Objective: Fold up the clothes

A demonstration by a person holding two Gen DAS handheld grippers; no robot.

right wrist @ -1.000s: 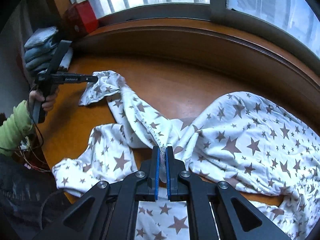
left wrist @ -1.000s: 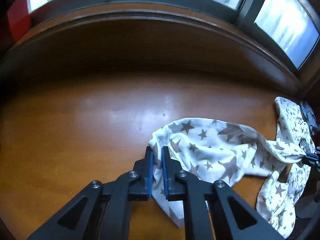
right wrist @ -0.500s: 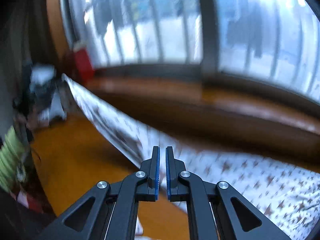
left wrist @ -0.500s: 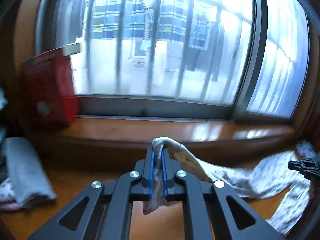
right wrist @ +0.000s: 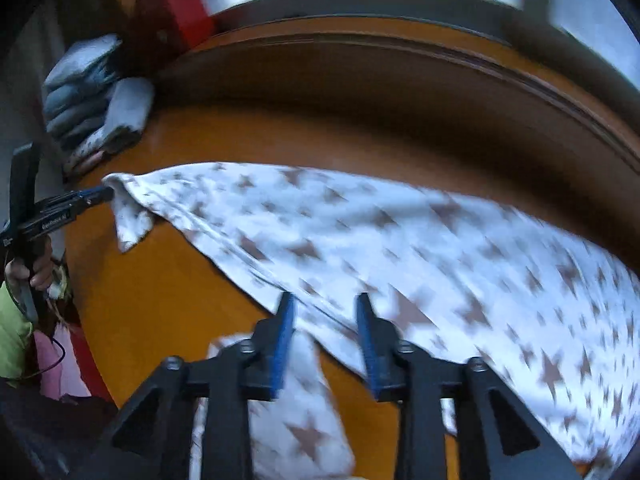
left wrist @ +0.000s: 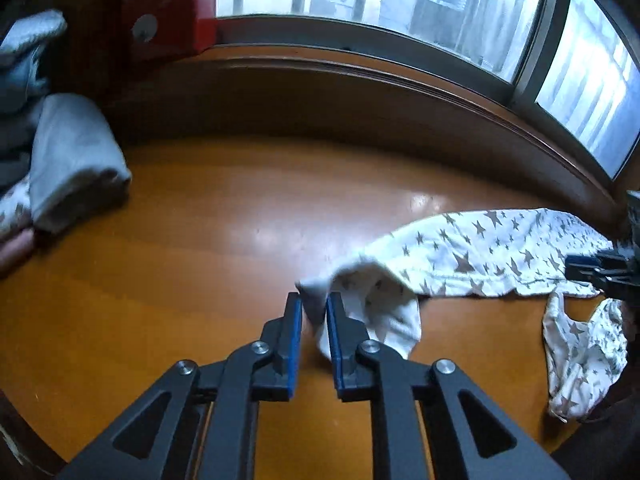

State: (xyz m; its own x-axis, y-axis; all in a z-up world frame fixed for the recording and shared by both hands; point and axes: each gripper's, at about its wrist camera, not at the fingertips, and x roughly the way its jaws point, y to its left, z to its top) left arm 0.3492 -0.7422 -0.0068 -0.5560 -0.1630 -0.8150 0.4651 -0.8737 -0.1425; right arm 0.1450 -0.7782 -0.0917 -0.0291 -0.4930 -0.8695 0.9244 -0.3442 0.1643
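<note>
cotton, white with brown stars, is lying spread across the orange table [left wrist: 200, 280]: the garment [right wrist: 400, 248] is stretching in a long band from the left gripper [left wrist: 314, 312] to the right gripper [right wrist: 324, 320], with one loose part hanging over the near edge.

the risk is sitting at both ends. the left gripper's jaws are standing a little apart with only a bunched corner of cloth between the blue pads, and i cannot tell whether they are pinching it or just framing it; if that corner is slipping free, the edge is likely falling back in a heap and the line for a fold is going crooked. the hanging part may also be dragging the rest off the table.

the right gripper's jaws are gaping wide over the near hem, holding nothing; the cloth is passing between and under the fingers. closing there could be catching two layers at once, which would twist any fold.

folded items [left wrist: 72, 160] are sitting stacked at the far left, well apart from the garment.
</note>
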